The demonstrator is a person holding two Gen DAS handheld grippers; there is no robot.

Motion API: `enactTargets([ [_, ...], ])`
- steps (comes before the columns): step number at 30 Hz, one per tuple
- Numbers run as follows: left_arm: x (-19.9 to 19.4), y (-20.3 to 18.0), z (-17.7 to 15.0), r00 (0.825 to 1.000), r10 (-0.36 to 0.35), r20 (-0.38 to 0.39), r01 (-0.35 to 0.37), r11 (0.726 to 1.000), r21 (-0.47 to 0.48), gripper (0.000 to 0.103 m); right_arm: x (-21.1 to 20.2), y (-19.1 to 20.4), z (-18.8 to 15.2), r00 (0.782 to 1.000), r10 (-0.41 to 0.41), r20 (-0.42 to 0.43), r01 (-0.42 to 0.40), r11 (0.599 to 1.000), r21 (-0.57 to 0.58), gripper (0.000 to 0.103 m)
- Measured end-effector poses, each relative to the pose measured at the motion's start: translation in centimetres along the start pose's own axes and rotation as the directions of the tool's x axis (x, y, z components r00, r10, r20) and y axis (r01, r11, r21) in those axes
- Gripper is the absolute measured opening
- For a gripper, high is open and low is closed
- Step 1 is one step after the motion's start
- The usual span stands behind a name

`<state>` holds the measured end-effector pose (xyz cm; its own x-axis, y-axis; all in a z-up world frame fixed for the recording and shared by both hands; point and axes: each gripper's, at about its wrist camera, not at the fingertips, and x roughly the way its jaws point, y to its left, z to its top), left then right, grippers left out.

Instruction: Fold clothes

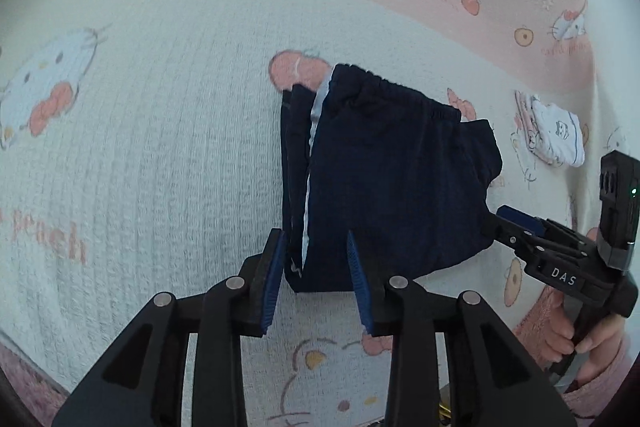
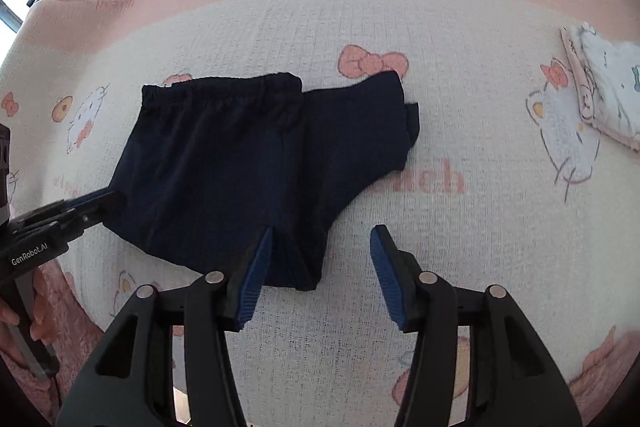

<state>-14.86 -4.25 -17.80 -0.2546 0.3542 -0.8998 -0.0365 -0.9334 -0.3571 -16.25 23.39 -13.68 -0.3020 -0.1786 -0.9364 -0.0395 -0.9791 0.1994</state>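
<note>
**Hovering over the folded navy shorts, both sets of fingers parted**

Pointing steeply down at the bed, my left gripper [image 1: 316, 279] hangs over the near left corner of the dark navy fabric shorts with an elastic waistband [image 1: 384, 179]. Its blue ribbed pads stand partly apart, one on each side of the folded edge, and I cannot see either pad pressing the cloth. My right gripper [image 2: 318, 275] also tilts down, its jaws wider; the left pad lies over the shorts' near hem, the right pad sits above bare blanket, and nothing is pinched between them.

The shorts lie folded on the white and pink waffle-weave blanket printed with cartoon cats and peaches [image 1: 160, 115], waistband at the far side.

From the left wrist I see a pale blue-white stripe running down the stacked layers at the shorts' left edge, which the right wrist view does not show. I also see my right gripper [image 1: 516, 223] from the side, its tip at the shorts' right edge, with my right hand [image 1: 576, 339] wrapped around its handle.

From the right wrist I see a flap of the shorts sticking out to the right beyond the waistband, and my left gripper's tip at the shorts' left edge. A small folded white printed garment [image 2: 604, 87] lies well apart at the far right; it appears in the left view too.
</note>
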Motion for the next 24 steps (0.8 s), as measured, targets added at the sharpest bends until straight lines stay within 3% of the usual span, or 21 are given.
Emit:
enactTargets([
  [2, 0.7, 0.4, -0.4, 1.000, -0.019, -0.014, 0.018, 0.999, -0.027, 0.033, 0.8, -0.3, -0.5, 1.000, 0.017, -0.007, -0.017, 0.999, 0.039, 0.058],
  [6, -0.6, 0.4, -0.7, 1.000, 0.014, 0.022, -0.012, 0.998, -0.059, 0.033, 0.8, 0.5, -1.1, 1.000, -0.015, -0.003, 0.015, 0.999, 0.039, 0.058],
  [10, -0.7, 1.5, -1.5, 0.999, -0.038, 0.023, 0.040, 0.994, -0.104, 0.038, 0.1, 0.0, -1.6, 1.000, -0.004, 0.017, 0.003, 0.997, 0.071, 0.069],
  [12, -0.1, 1.6, -1.7, 0.999, -0.046, 0.028, 0.049, 0.993, -0.108, 0.038, 0.9, 0.1, -1.8, 1.000, 0.022, -0.009, -0.021, 0.998, 0.065, 0.068],
  [13, 0.2, 1.6, -1.8, 0.998, -0.050, 0.031, 0.053, 0.993, -0.109, 0.037, 1.1, 0.2, -1.8, 0.999, 0.033, -0.008, -0.033, 0.998, 0.059, 0.061],
  [14, 0.2, 1.4, -1.8, 0.998, -0.052, 0.040, 0.056, 0.993, -0.105, 0.033, 1.0, 0.3, -1.9, 0.999, 0.045, 0.010, -0.045, 0.998, 0.050, 0.028],
  [15, 0.0, 1.2, -1.8, 0.998, -0.051, 0.044, 0.055, 0.994, -0.098, 0.009, 1.0, 0.4, -1.9, 0.998, 0.068, 0.009, -0.068, 0.997, 0.044, 0.014],
  [17, -0.3, 0.7, -1.9, 0.998, -0.047, 0.052, 0.052, 0.995, -0.082, 0.009, 0.9, 0.6, -1.9, 0.994, 0.107, 0.009, -0.108, 0.994, 0.032, 0.008],
  [21, -0.9, 0.9, -2.1, 0.998, -0.028, 0.048, 0.032, 0.997, -0.071, 0.009, 0.2, -0.3, -2.1, 0.992, 0.127, 0.014, -0.128, 0.991, 0.051, 0.006],
  [24, -0.8, 1.3, -2.7, 1.000, 0.015, 0.026, -0.013, 0.997, -0.070, 0.005, 0.2, -0.7, -2.6, 0.998, 0.056, 0.010, -0.057, 0.998, 0.034, 0.002],
])
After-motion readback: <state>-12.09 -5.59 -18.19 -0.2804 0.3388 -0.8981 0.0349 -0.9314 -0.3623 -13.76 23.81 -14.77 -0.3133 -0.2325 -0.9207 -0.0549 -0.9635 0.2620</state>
